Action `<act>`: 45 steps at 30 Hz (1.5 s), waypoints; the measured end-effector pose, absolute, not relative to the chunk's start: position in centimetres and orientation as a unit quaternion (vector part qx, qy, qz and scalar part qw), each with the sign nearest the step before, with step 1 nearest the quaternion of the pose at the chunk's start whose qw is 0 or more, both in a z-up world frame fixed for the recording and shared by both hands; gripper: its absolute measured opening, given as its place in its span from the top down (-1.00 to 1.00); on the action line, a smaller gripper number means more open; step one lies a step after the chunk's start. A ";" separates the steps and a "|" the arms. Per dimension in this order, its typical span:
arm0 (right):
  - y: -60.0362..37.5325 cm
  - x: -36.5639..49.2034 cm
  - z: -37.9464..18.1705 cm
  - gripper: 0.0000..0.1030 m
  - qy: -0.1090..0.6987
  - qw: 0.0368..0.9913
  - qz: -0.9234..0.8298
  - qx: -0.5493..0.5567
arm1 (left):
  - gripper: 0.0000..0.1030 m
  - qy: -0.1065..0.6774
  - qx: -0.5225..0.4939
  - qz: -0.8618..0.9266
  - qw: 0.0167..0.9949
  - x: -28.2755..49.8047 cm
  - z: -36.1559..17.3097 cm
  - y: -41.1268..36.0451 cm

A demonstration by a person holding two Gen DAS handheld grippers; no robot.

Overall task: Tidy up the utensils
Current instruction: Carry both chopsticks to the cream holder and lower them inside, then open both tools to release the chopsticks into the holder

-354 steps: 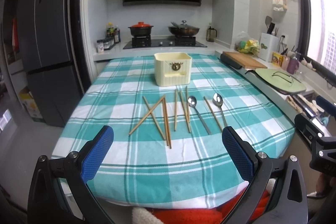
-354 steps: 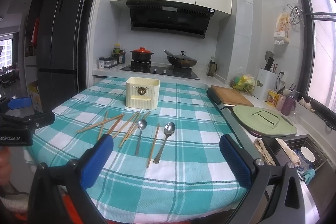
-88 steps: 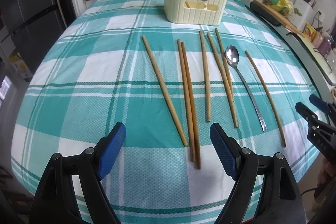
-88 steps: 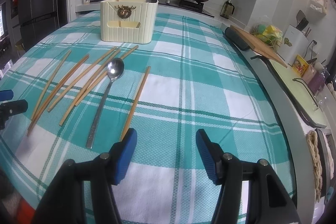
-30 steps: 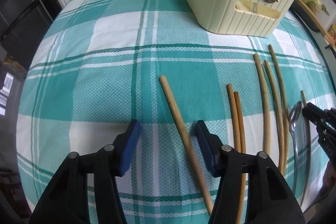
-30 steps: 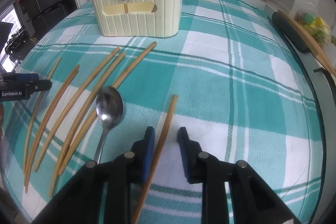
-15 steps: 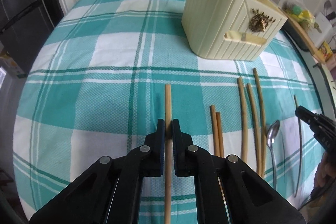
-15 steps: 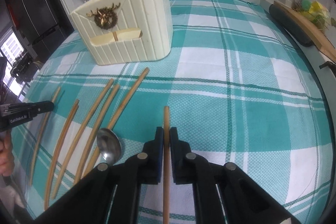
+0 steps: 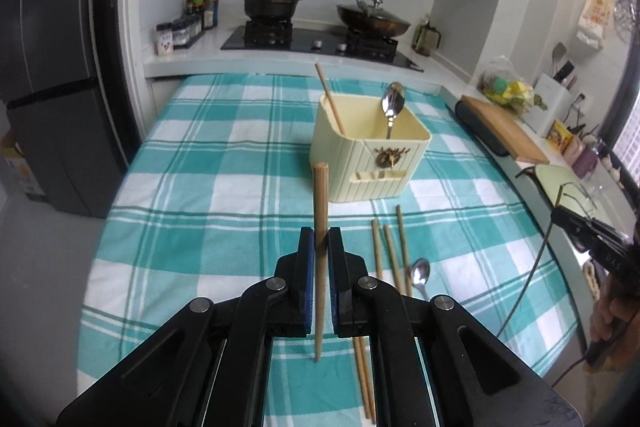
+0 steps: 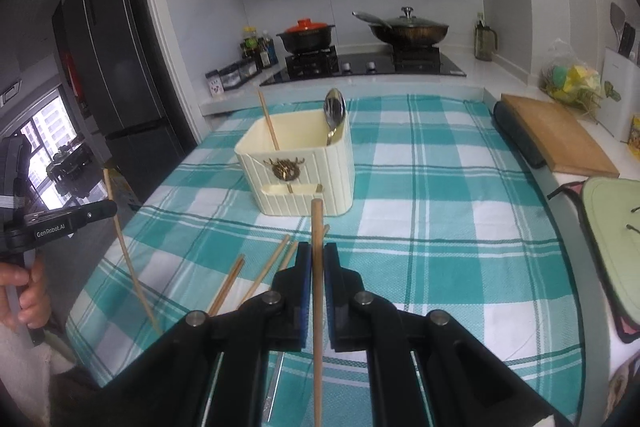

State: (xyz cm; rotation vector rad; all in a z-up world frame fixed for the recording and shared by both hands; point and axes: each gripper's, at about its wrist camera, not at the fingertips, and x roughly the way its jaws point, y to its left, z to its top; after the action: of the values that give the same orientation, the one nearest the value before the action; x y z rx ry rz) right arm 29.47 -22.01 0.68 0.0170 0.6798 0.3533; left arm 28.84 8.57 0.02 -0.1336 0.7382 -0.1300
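My left gripper [image 9: 320, 233] is shut on a wooden chopstick [image 9: 321, 187], held clear above the checked tablecloth. My right gripper [image 10: 317, 247] is shut on another chopstick [image 10: 317, 219], also lifted. Ahead of both stands the cream utensil holder [image 9: 368, 163] [image 10: 304, 171], with one chopstick [image 9: 330, 99] and a spoon [image 9: 392, 107] upright in it. Several chopsticks [image 9: 386, 247] and a second spoon [image 9: 420, 275] lie on the cloth in front of the holder. Each gripper shows at the edge of the other's view, the right gripper [image 9: 560, 215] and the left gripper [image 10: 112, 207].
A dark fridge [image 9: 48, 67] stands left of the table. Behind is a stove with a red-lidded pot [image 9: 272, 3] and a wok [image 9: 372, 19]. A wooden cutting board [image 10: 556, 135] and a green lid [image 10: 612, 227] sit on the counter at right.
Both grippers closed on a chopstick each and rose off the cloth with them. Both views tilted up, so the holder and stove now show.
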 end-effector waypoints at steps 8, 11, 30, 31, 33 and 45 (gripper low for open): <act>-21.7 27.6 4.5 0.88 0.260 0.951 0.167 0.005 | 0.91 0.320 -0.084 -0.087 0.940 28.2 3.8 8.3; -21.4 28.8 5.5 0.88 0.243 0.955 0.171 0.011 | 0.91 0.310 -0.088 -0.094 0.942 29.5 5.8 8.2; -14.5 47.4 12.4 0.88 0.113 0.973 0.200 0.021 | 0.91 0.277 -0.083 -0.067 0.955 47.8 10.2 5.3; -14.2 48.7 11.3 0.88 0.127 0.971 0.202 0.022 | 0.91 0.289 -0.082 -0.066 0.952 48.7 9.2 5.1; -13.8 50.9 9.1 0.88 0.161 0.967 0.197 0.021 | 0.91 0.313 -0.079 -0.065 0.944 50.3 7.2 4.8; -10.9 56.4 -0.6 0.59 0.320 0.920 0.225 0.000 | 0.52 0.376 -0.077 -0.048 0.922 52.8 0.9 4.8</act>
State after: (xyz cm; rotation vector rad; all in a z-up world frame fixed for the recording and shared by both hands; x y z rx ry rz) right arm 56.37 -10.92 -0.56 0.0006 0.6577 0.4632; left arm 52.77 4.76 0.92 -0.1575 0.7717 -0.0981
